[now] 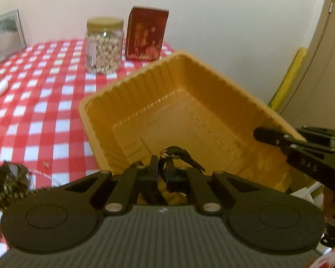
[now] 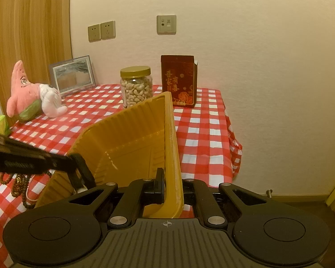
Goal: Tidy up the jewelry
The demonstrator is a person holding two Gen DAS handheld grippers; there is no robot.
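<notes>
Black strap (image 1: 181,155) pinched btwn left fingers (image 1: 154,167), over tray (image 1: 145,76)

An orange-yellow tray (image 2: 131,138) sits on a red-and-white checked tablecloth (image 2: 201,134) near a dark-red box (image 2: 178,80).

Tray (image 2: 131,138) on table (image 2: 201,134), jar (image 2: 136,87) and box (image 2: 178,80) behind, beads (image 2: 22,187) left

**Yellow tray pinched at its rim**

The right gripper (image 2: 170,189) clamps the ribbed yellow plastic tray (image 2: 127,143) by its tilted rim. Left of the tray, the left gripper (image 2: 78,169) reaches in above beaded necklaces (image 2: 22,187).
</notes>
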